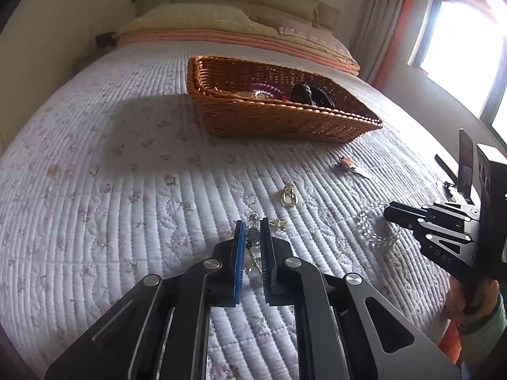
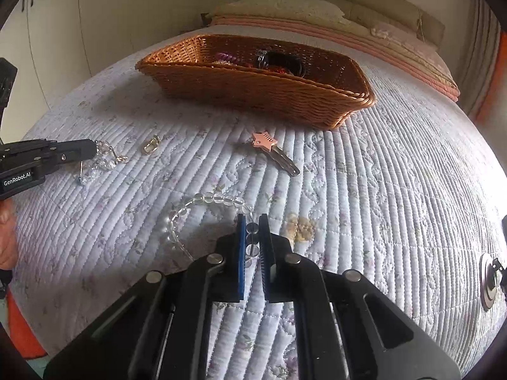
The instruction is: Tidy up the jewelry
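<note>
A brown wicker basket (image 1: pixel 279 110) sits mid-bed and holds dark and purple jewelry; it also shows in the right wrist view (image 2: pixel 259 95). My left gripper (image 1: pixel 253 226) is shut on a crystal dangling earring (image 1: pixel 252 234), seen from the side in the right wrist view (image 2: pixel 95 164). My right gripper (image 2: pixel 252 221) is shut on a clear bead bracelet (image 2: pixel 196 202), which also shows in the left wrist view (image 1: pixel 374 234). A gold clasp (image 1: pixel 288 194) and a star hair clip (image 2: pixel 272 150) lie loose on the quilt.
The bed has a white quilted cover (image 1: pixel 126 205). Pillows (image 1: pixel 196 15) lie at the head. A bright window (image 1: pixel 456 47) is on the right. A small gold piece (image 1: pixel 277 223) lies beside the left fingers.
</note>
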Demonstrator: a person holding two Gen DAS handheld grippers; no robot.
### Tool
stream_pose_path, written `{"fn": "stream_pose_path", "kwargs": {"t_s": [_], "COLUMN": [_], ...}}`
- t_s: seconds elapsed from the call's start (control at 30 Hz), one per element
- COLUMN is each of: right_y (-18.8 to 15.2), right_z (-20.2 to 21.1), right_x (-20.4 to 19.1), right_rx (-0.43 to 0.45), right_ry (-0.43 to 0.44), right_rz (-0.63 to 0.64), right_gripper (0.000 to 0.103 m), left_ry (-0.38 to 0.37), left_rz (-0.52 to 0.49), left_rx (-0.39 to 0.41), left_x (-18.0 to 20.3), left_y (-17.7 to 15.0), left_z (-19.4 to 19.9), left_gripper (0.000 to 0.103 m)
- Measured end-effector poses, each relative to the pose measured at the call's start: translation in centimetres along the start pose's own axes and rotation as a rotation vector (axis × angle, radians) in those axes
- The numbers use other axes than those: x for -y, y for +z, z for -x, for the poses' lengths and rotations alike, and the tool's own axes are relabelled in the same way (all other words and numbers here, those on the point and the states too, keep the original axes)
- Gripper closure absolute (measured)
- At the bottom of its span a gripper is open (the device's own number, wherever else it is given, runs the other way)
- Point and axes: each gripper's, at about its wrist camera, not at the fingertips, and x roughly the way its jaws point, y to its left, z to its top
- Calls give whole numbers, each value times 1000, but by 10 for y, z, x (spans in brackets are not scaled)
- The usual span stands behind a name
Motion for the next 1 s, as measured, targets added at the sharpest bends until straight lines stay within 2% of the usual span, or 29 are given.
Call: {"fn": "stream_pose_path", "kwargs": {"t_s": [0.17,0.57,0.8,0.9,1.0], "right_y": [6,31,79,108,138], "right_z": [12,53,82,86,77], "right_x": [2,5,17,24,32], "right_rx": [30,134,253,311,334], "right_ry": [43,63,38,21,1], "right_rz": [-35,-54,-63,-63,-57], "right_gripper": [97,97,97,97,97], "left_ry": [-81,-169,-174,-165,-158], "left_rz": [33,11,-15,-31,-36], "left_rx": [25,146,244,272,288], "left_x": [-3,9,23,31,36], "left_y": [2,22,74,107,141], "left_z": [10,44,59,54,38], "left_gripper": [96,96,96,96,96]}}
